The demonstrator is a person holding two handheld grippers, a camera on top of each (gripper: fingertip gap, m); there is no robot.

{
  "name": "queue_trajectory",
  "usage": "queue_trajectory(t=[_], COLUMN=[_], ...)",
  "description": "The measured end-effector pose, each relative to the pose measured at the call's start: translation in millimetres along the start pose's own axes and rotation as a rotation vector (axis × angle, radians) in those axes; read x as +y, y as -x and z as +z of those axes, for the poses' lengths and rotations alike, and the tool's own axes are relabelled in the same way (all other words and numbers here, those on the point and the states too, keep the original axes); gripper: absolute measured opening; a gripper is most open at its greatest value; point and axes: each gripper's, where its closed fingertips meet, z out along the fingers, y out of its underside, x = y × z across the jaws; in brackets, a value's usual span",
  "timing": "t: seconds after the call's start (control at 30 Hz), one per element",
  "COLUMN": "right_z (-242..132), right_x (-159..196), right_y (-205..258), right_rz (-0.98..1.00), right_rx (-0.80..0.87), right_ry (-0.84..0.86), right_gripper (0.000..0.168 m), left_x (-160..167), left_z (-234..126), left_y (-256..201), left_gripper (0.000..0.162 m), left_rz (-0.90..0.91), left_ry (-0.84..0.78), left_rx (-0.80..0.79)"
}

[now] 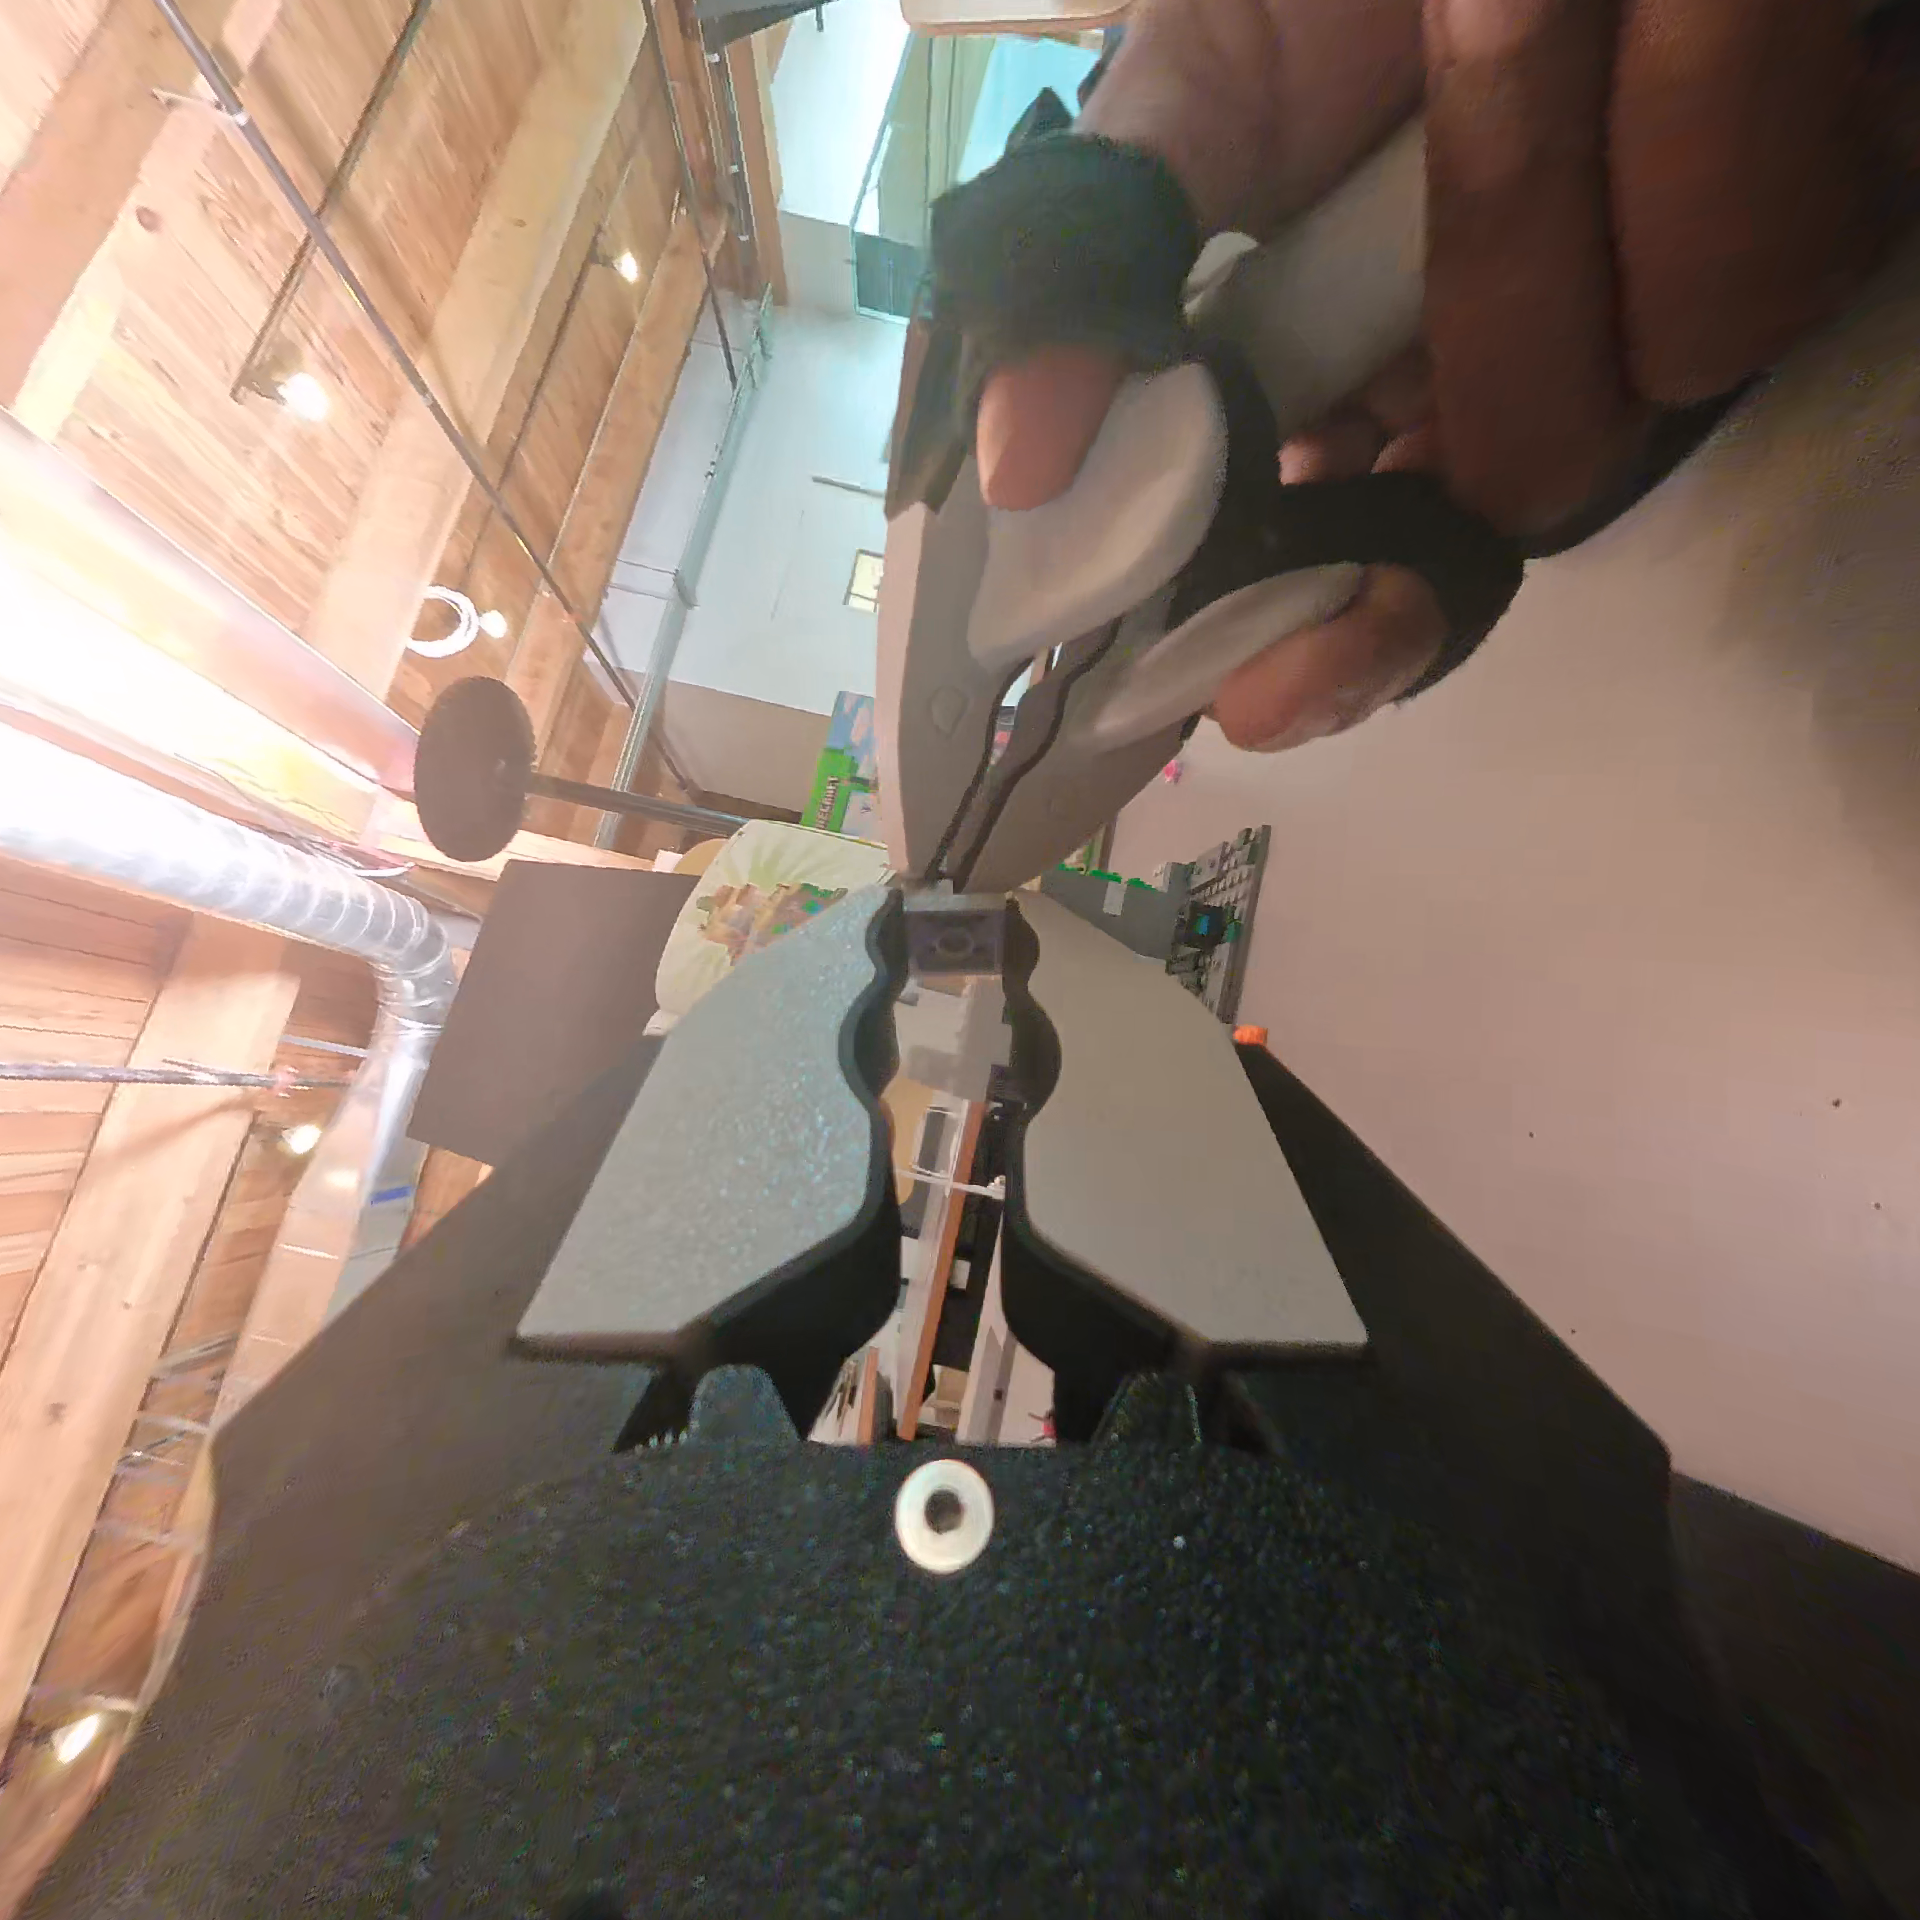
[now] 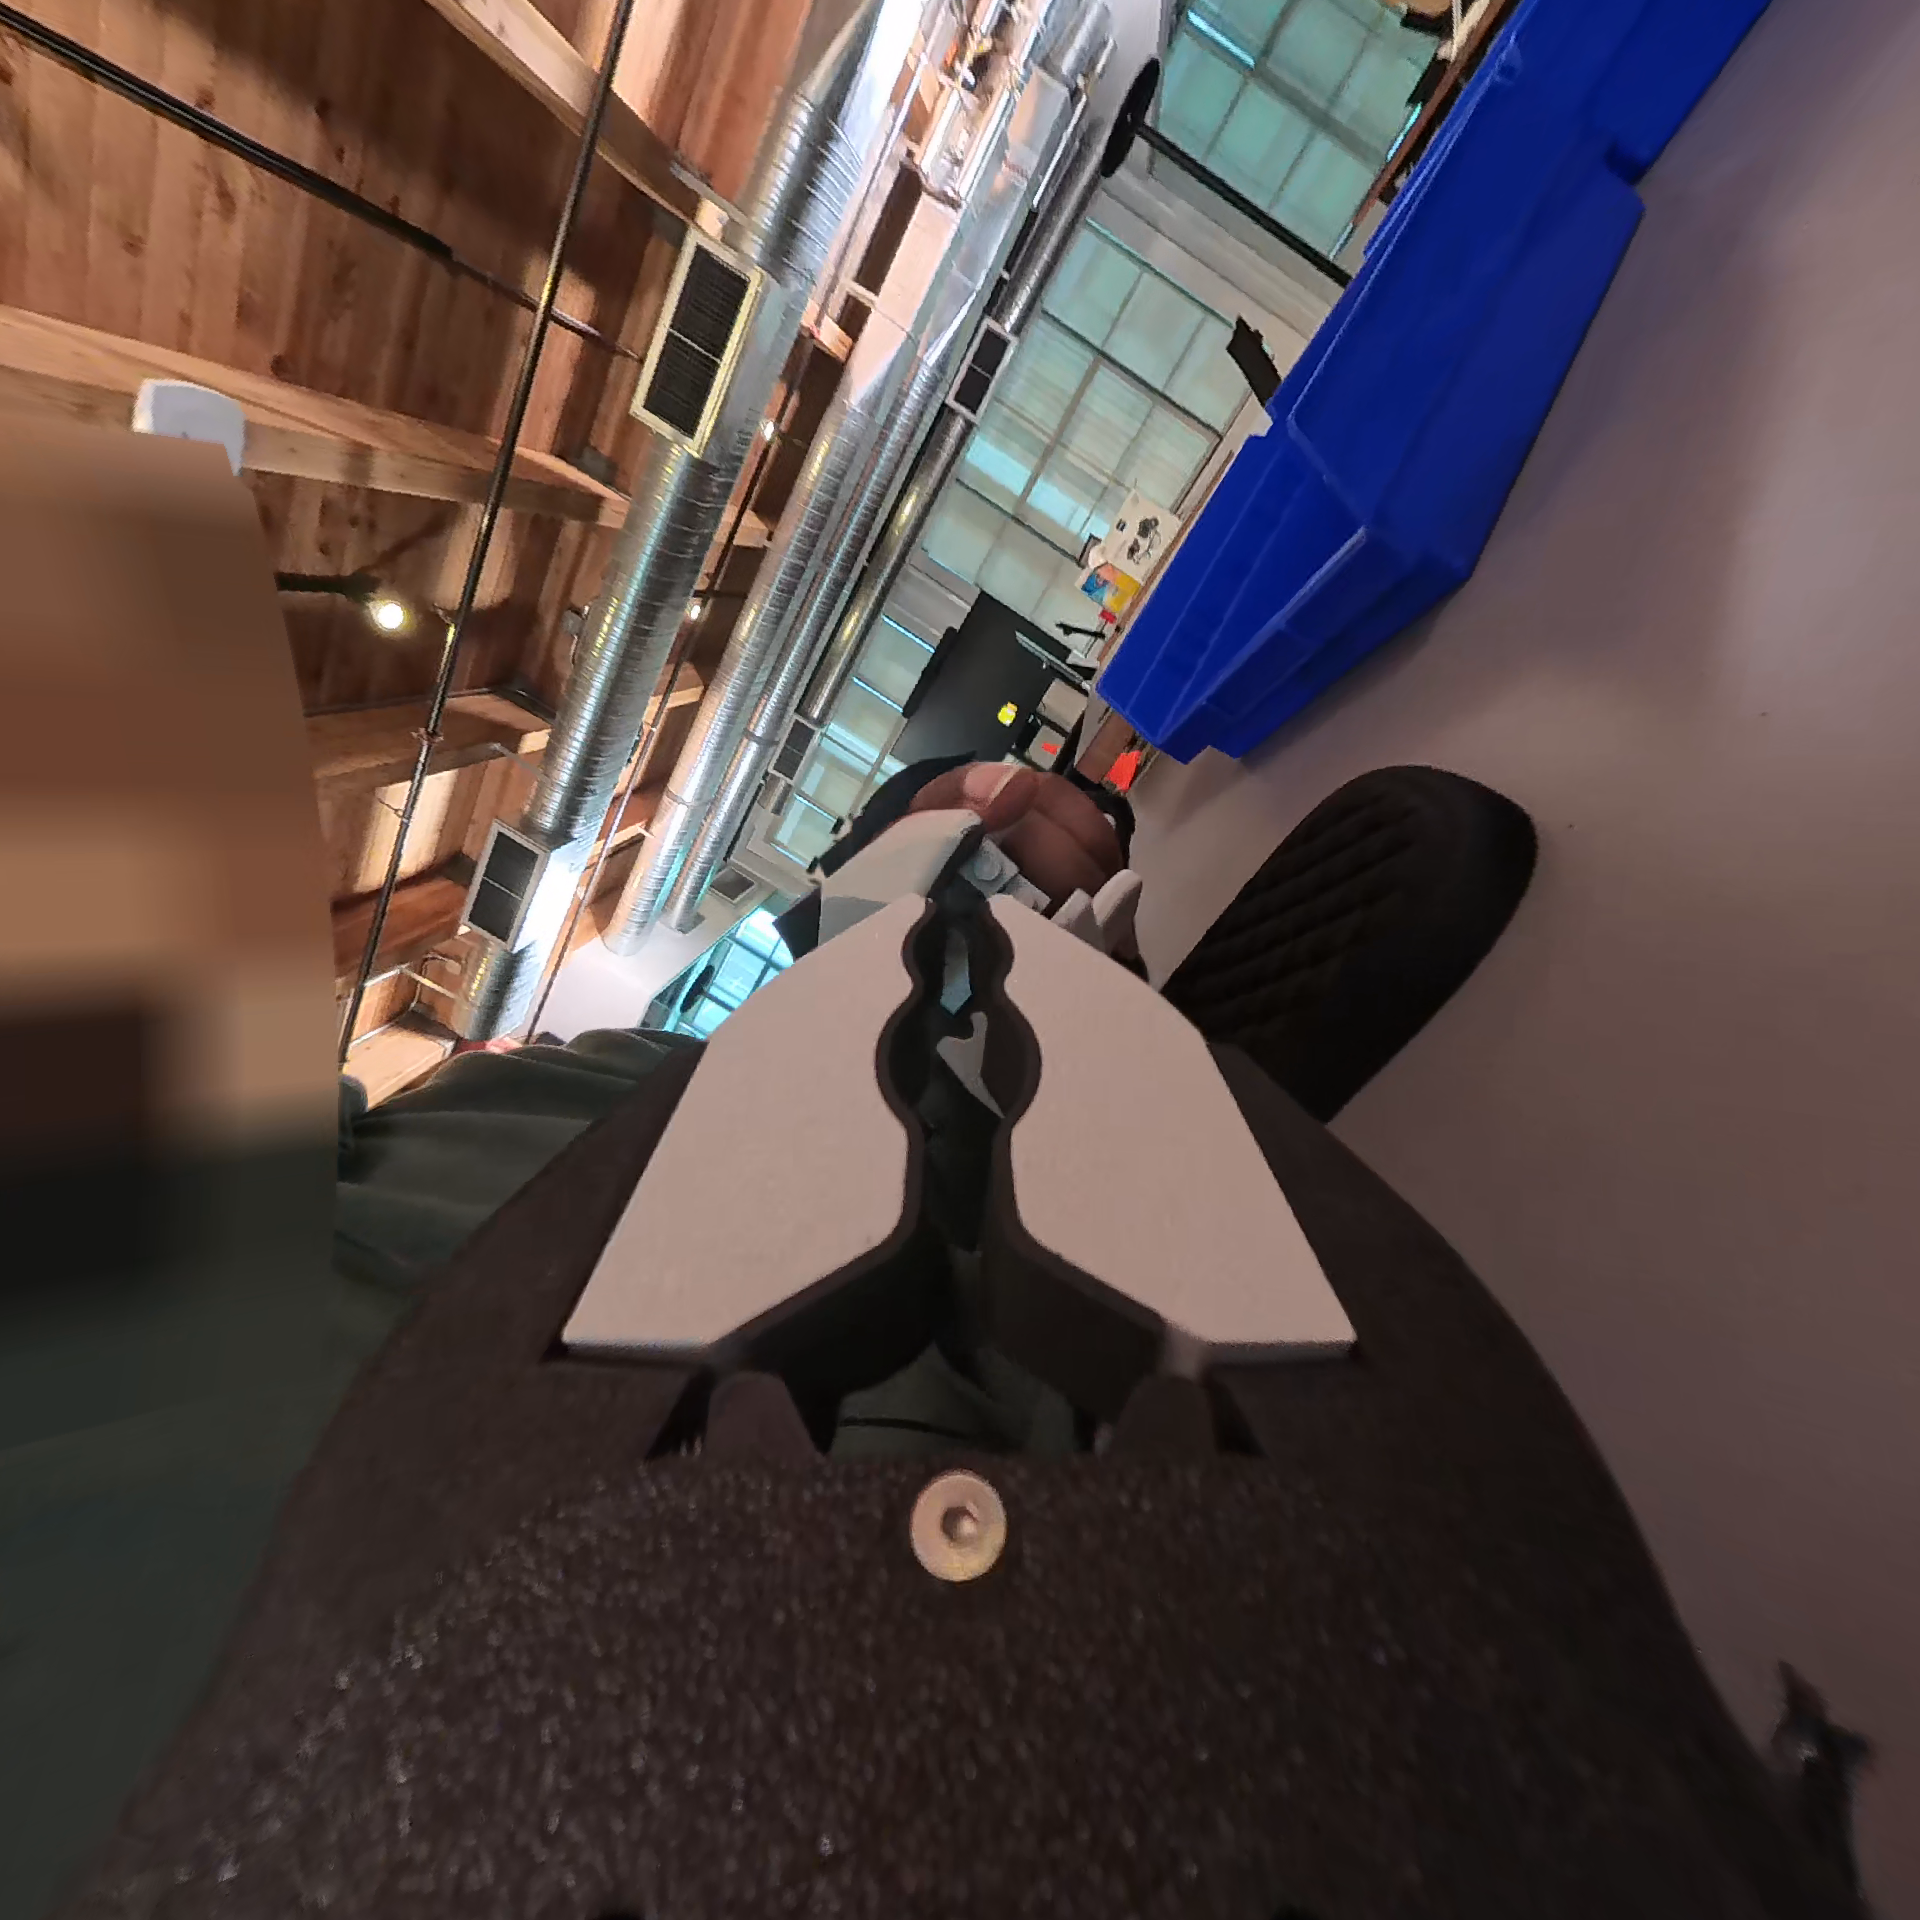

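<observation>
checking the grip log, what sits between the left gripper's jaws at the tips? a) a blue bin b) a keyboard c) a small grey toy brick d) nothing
c: the small grey brick is pinched at the tips of the left gripper, whose jaws stand closed on it.

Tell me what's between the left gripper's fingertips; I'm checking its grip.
A small grey toy brick is clamped between the left gripper tips, its hollow underside showing. The right gripper meets its far edge, covering that side.

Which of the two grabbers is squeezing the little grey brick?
The left gripper: a small grey brick sits clamped between its tips. The right gripper comes in from above, its tips pinched together at that brick's top edge.
</observation>
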Motion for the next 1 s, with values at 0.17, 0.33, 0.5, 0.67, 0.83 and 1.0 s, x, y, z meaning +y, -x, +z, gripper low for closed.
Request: queue_trajectory(t=[0.17, 0.33, 0.5, 0.67, 0.83, 1.0], right_z=[-9.1, -13.6, -6.7, -8.1, -11.6, -7.2], right_x=[-19.7, -18.7, -3.0, -3.5, -5.4, 9.5], right_y=[16.6, 14.2, 11.5, 27.0, 51.4, 53.5], right_rz=[-0.047, -0.145, -0.412, -0.801, -1.115, -1.399], right_rx=[-0.059, 0.02, 0.12, 0.12, 0.037, 0.04], right_ry=[-0.084, -0.019, 0.117, 0.214, 0.334, 0.543], right_gripper=[0.0, 0.0, 0.003, 0.011, 0.01, 0.011], left_x=[-0.2, 10.5, -1.5, -26.1, -46.0, -57.2], left_z=[-2.4, -5.1, -5.8, -14.3, -26.9, -35.1], left_y=[-19.3, -3.0, -1.5, 12.1, 26.0, 32.2], left_gripper=[0.017, 0.017, 0.017, 0.017, 0.017, 0.017], left_rz=[0.037, -0.081, -0.482, -1.037, -1.431, -1.715], left_ry=[-0.014, 0.022, -0.048, -0.202, -0.354, -0.449], left_rx=[0.066, 0.031, 0.173, 0.434, 0.712, 0.963])
